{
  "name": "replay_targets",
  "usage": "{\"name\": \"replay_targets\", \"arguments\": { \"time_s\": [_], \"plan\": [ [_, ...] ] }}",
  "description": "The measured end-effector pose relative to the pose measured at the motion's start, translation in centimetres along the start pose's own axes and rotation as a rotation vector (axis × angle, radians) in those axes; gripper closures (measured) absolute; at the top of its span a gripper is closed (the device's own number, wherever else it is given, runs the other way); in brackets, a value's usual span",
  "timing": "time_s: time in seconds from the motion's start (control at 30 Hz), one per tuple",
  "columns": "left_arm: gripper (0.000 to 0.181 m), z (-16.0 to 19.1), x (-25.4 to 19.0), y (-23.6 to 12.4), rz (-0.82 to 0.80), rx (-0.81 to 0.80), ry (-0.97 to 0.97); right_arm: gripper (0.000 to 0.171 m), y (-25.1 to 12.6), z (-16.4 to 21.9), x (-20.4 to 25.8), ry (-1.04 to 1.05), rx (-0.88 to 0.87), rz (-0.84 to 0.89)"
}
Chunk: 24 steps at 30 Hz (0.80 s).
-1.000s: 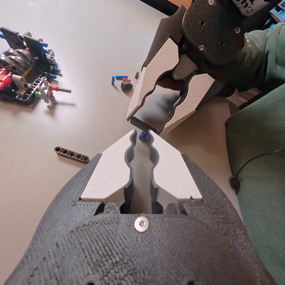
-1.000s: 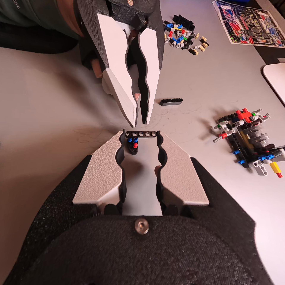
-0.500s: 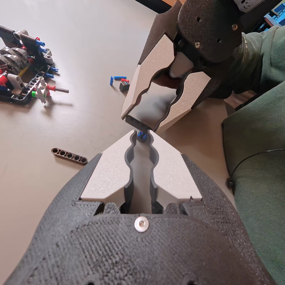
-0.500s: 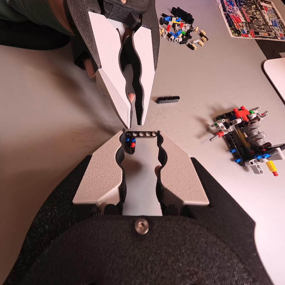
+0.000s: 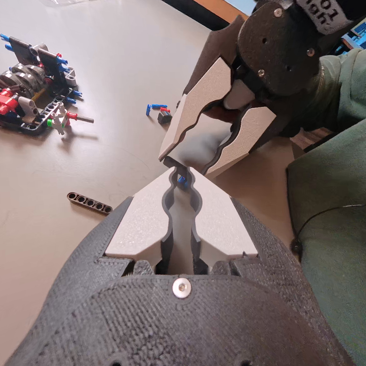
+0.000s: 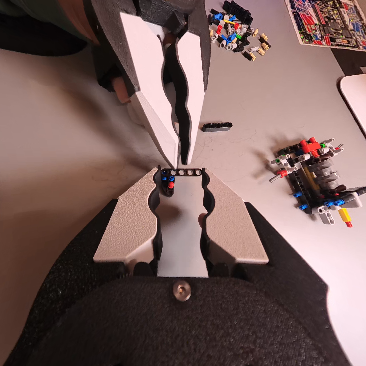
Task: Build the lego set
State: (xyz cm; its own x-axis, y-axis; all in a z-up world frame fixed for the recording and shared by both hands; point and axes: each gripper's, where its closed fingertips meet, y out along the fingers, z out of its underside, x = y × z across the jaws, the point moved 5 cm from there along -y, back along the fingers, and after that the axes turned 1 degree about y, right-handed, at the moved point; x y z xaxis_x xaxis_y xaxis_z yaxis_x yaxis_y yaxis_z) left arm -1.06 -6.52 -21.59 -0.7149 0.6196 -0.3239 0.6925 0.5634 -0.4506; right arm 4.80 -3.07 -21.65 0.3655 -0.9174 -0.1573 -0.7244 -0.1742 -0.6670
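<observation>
Right wrist view showed our right gripper [image 6: 181, 172] clamping the black five-hole plastic beam [image 6: 181, 172] end to end, while our left gripper [image 6: 181, 164], nearly closed on a small blue pin [image 5: 181, 179], had pressed closer, suggesting insertion was imminent.

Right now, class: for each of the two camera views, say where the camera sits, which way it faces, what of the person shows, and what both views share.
Left wrist view: sits on the left gripper, facing the right gripper and a green sleeve.
Right wrist view: sits on the right gripper, facing the left gripper; a fingertip shows.
Shared: the held black beam, the loose beam and the partly built model on the table.
</observation>
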Motion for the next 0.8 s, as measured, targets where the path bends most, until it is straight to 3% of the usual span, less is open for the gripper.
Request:
{"name": "replay_targets", "arguments": {
  "time_s": [0.27,0.8],
  "plan": [
    [0.174,0.3,0.1,0.4,0.024,0.016,-0.087,0.133,0.1,-0.1,0.1,-0.017,0.046,0.014],
    [0.181,0.5,-0.7,0.4,-0.021,0.057,0.029,0.135,0.9,1.0,1.1,-0.047,0.032,0.055]
  ]
}}
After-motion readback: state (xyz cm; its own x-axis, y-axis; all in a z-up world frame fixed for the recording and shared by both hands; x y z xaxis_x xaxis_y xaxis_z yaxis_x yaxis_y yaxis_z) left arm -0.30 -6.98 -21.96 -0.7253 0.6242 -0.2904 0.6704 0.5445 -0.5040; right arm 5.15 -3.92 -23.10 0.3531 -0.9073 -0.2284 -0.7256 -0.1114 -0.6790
